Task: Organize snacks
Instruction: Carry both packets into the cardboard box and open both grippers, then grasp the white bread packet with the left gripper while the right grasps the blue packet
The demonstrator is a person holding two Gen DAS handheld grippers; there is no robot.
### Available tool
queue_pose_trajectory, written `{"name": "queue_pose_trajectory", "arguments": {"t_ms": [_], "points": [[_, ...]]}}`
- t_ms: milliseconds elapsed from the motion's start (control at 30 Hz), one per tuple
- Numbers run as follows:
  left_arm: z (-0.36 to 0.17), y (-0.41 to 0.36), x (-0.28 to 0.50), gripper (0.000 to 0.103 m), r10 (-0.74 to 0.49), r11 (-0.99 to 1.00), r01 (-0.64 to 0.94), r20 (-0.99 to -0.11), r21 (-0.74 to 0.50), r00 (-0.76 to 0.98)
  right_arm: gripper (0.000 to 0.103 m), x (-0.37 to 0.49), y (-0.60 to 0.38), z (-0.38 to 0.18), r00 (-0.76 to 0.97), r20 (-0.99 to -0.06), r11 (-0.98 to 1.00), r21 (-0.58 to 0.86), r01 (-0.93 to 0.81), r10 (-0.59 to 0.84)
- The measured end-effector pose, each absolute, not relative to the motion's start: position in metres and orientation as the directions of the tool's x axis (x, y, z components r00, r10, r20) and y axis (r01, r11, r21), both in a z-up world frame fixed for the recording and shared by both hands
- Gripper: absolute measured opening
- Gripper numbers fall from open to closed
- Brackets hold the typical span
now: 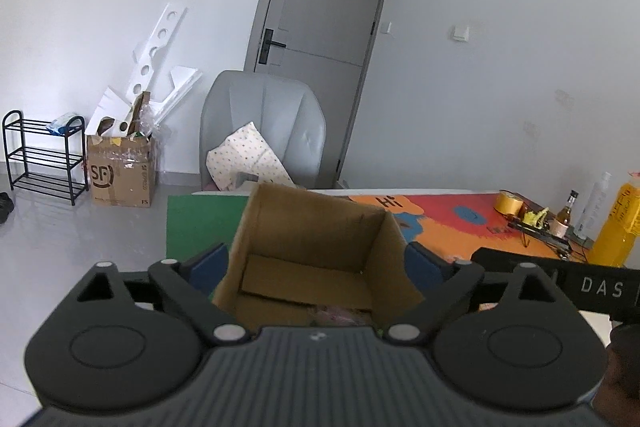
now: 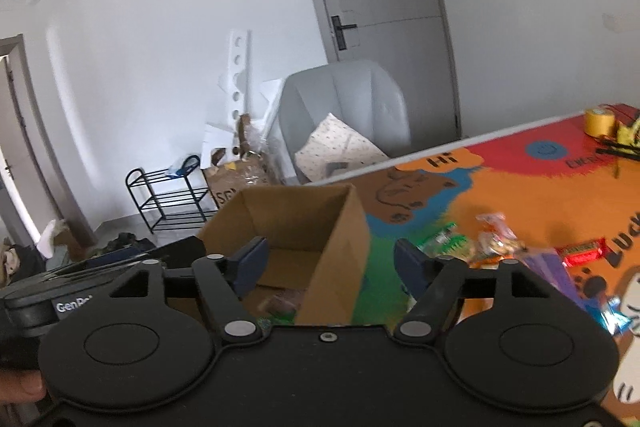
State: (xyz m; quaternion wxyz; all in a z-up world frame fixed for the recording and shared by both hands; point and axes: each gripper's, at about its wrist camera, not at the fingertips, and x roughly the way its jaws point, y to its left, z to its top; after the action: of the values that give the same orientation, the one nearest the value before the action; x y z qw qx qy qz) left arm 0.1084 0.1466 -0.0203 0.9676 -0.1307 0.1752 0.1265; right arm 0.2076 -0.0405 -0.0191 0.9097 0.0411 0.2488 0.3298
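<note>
An open cardboard box (image 1: 312, 227) stands on the colourful table mat (image 1: 448, 223), with a few snack packets (image 1: 340, 315) on its bottom. My left gripper (image 1: 316, 259) hovers over the box, open, its blue pads (image 1: 210, 263) spread to either side with nothing held. In the right wrist view the same box (image 2: 304, 215) sits just ahead, with packets (image 2: 280, 303) inside. My right gripper (image 2: 330, 261) is open and empty above the box's right wall. Loose snacks lie on the mat to the right: a green packet (image 2: 440, 239), an orange one (image 2: 496, 239) and a red bar (image 2: 584, 251).
A grey chair (image 1: 264, 123) with a spotted cushion stands behind the table. A tape roll (image 1: 508, 203), small bottles (image 1: 568, 211) and a yellow bottle (image 1: 616, 223) crowd the table's far right. A shoe rack (image 1: 44, 155) and a carton (image 1: 120, 171) stand on the floor at left.
</note>
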Motion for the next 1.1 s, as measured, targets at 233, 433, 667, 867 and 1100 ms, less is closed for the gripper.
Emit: {"name": "queue_pose_trajectory", "arguments": {"t_ms": [233,433,667,867,1100], "points": [[-0.024,0.128,0.101,0.097,0.177,0.933,-0.284,-0.404,-0.222,0.897,0.085,0.200,-0.067,-0.023,0.679,-0.442,0.807,0.242,-0.539,0.586],[-0.020,0.107,0.093,0.097,0.153,0.941,-0.258,-0.403,-0.220,0.902,0.092,0.188,-0.094,-0.017,0.678,-0.429,0.800,0.245,-0.548,0.596],[-0.010,0.081,0.087,0.097,0.131,0.946,-0.235,-0.403,-0.222,0.906,0.095,0.182,-0.125,-0.006,0.693,-0.400,0.800,0.266,-0.539,0.600],[0.001,0.063,0.083,0.097,0.084,0.957,-0.186,-0.404,-0.221,0.911,0.096,0.178,-0.149,-0.004,0.705,-0.389,0.805,0.275,-0.526,0.594],[0.003,0.044,0.088,0.097,0.040,0.966,-0.141,-0.410,-0.218,0.911,0.097,0.181,-0.172,-0.003,0.728,-0.379,0.820,0.283,-0.498,0.572]]}}
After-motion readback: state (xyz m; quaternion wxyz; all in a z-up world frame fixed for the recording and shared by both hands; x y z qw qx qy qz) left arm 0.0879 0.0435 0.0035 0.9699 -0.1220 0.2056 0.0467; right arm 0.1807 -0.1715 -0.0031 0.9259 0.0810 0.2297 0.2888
